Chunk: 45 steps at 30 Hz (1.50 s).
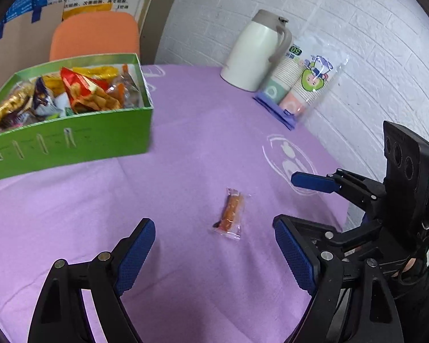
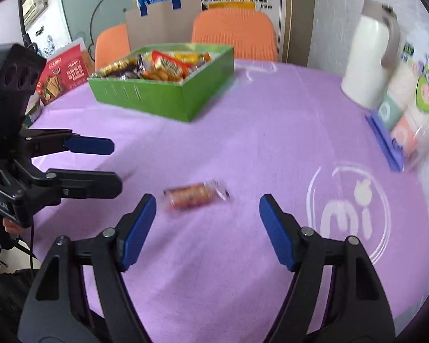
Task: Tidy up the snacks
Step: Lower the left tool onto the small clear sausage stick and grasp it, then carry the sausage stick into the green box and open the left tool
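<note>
A small clear-wrapped orange snack stick [image 1: 229, 213] lies alone on the purple-clothed table [image 1: 186, 143], well apart from the green cardboard box of packaged snacks [image 1: 71, 140]. Left tongs [image 1: 214, 260] and right tongs [image 2: 207, 231] both gape apart, empty. Best to straddle the stick's narrow width. Open cloth surrounds it.

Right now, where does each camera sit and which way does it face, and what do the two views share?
Left wrist: on the left gripper, facing along the purple tablecloth toward the white brick wall; its open blue fingers show, with the right gripper alongside.
Right wrist: on the right gripper, facing the orange chairs; open fingers show, the left gripper beside.
Shared: wrapped snack, green box, white jug.
</note>
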Each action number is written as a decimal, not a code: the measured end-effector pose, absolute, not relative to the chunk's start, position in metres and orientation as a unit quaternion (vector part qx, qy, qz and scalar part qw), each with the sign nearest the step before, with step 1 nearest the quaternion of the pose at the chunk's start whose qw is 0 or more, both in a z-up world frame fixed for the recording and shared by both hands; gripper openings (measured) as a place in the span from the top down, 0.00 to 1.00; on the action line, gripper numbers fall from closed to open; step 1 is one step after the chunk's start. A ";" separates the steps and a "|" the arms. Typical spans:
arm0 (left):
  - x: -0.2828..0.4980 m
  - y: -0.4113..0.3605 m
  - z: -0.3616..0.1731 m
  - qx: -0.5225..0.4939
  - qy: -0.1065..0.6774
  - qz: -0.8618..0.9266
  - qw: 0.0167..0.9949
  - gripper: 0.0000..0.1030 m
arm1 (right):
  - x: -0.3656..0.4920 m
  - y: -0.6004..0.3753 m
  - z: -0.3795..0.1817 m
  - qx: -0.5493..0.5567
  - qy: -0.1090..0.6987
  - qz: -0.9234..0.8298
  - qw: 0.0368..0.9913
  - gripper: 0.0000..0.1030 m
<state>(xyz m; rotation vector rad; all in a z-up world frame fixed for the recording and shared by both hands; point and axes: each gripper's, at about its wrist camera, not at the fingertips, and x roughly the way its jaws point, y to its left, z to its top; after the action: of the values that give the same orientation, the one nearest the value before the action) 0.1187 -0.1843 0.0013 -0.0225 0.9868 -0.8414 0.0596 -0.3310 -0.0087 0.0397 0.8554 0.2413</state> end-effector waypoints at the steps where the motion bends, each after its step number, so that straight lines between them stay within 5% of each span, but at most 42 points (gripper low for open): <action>1: 0.119 -0.191 -0.003 -0.010 0.467 -0.396 0.791 0.23 | 0.058 -0.332 -0.014 0.023 0.417 0.121 0.900 0.27; 16: 0.139 -0.242 -0.031 0.003 0.517 -0.409 0.751 0.75 | 0.079 -0.311 -0.040 0.039 0.434 0.153 0.887 0.28; 18: 0.139 -0.241 -0.032 0.005 0.520 -0.407 0.751 0.78 | 0.080 -0.307 -0.043 0.030 0.433 0.151 0.888 0.36; 23: 0.141 -0.232 -0.036 -0.015 0.521 -0.405 0.751 0.80 | 0.080 -0.301 -0.045 0.018 0.431 0.156 0.888 0.60; 26: 0.140 -0.227 -0.036 -0.025 0.519 -0.403 0.754 0.79 | 0.079 -0.297 -0.044 0.009 0.426 0.153 0.892 0.64; 45: 0.179 -0.140 0.067 -0.048 0.407 -0.325 0.852 0.79 | 0.143 -0.220 0.037 -0.030 0.303 0.205 0.930 0.65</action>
<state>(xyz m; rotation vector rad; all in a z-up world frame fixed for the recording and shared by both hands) 0.1792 -0.1402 0.0668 -0.1011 0.8566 -0.6835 0.1426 -0.2196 0.0366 -0.0610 0.6214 0.4188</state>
